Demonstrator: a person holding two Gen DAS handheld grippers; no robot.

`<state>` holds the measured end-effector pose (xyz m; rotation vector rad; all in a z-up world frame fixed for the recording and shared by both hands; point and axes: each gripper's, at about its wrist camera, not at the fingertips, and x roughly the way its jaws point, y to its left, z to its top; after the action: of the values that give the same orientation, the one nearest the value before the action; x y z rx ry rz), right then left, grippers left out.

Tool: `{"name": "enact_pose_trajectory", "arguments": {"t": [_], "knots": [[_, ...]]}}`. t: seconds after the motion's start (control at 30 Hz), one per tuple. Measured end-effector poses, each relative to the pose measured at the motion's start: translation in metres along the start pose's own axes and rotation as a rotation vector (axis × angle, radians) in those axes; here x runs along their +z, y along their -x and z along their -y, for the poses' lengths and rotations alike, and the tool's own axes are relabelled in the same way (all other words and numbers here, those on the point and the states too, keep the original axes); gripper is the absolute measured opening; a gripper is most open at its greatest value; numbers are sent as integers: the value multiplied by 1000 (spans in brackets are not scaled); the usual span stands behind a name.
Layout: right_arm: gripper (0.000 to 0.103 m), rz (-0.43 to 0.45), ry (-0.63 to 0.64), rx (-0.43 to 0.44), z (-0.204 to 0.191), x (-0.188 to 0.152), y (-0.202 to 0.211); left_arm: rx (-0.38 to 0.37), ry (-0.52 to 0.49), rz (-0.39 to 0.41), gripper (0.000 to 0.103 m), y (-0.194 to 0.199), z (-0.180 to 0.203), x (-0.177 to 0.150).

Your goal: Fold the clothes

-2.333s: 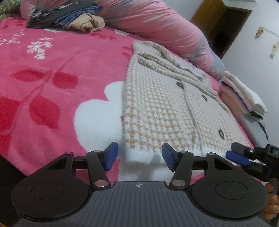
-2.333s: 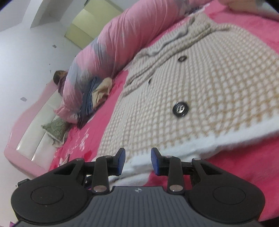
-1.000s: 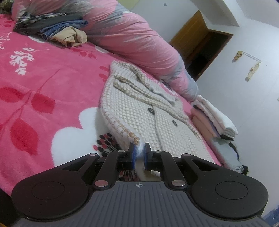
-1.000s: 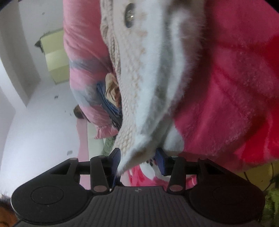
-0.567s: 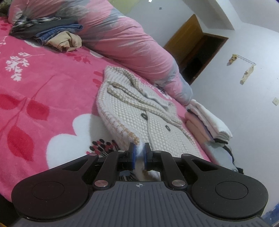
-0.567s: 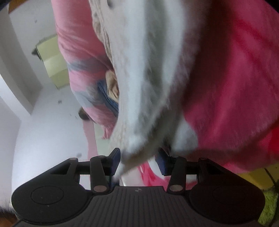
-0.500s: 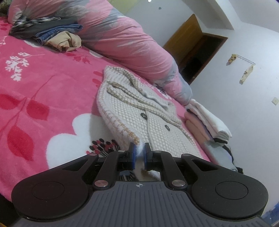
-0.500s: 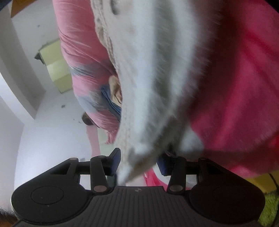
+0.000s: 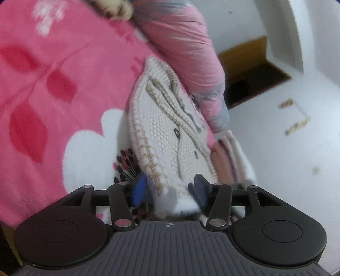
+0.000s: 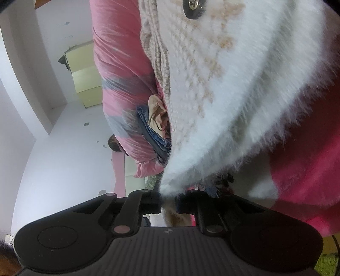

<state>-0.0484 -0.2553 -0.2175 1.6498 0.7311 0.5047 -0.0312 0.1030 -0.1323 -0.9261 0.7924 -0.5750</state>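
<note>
Left wrist view: the left gripper [image 9: 170, 189] jaws are opening, with the cardigan [image 9: 167, 135] hem loose between them on the pink blanket [image 9: 53, 89]

Right wrist view: the right gripper [image 10: 169, 204] jaws are closing and pinch the cardigan's fluffy white hem [image 10: 170, 184]

cardigan [image 9: 161, 135]: 1, cream knit with tan pattern, on the bed
cardigan buttons: 2 seen in left wrist view [image 9: 176, 132], second one blurred; 1 in right wrist view [image 10: 193, 7]
claws: 2, left claw [image 9: 170, 189], right claw [image 10: 169, 203]
blue pads on left claw: 2 [image 9: 139, 187]
bed blanket [image 9: 53, 85]: 1, pink with red leaves and white flower
rolled quilt [image 9: 187, 48]: 1, pink with grey patches
folded stack at bed edge [image 9: 233, 157]: 1 pile, item count unclear, blurred
clothes heap by quilt [image 10: 156, 123]: 1 pile, at least 2 pieces, tan and denim
doorway [image 9: 252, 78]: 1
yellow cabinet [image 10: 85, 76]: 1
</note>
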Motion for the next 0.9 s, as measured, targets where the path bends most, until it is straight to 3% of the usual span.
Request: {"name": "enact_pose_trajectory", "arguments": {"t": [0.3, 0.5, 0.7, 0.8, 0.9], "knots": [[12, -11, -24, 9, 9, -4, 12, -45, 175, -99, 51, -31, -26, 10], [12, -23, -6, -7, 10, -5, 16, -79, 161, -151, 51, -54, -23, 16], [13, -30, 43, -19, 7, -5, 22, -58, 101, -203, 48, -70, -14, 12], [16, -47, 83, -54, 4, -5, 27, -33, 66, -216, 35, -74, -7, 8], [21, -69, 186, -140, -8, -8, 37, 17, 27, -210, 29, -74, -3, 5]]}}
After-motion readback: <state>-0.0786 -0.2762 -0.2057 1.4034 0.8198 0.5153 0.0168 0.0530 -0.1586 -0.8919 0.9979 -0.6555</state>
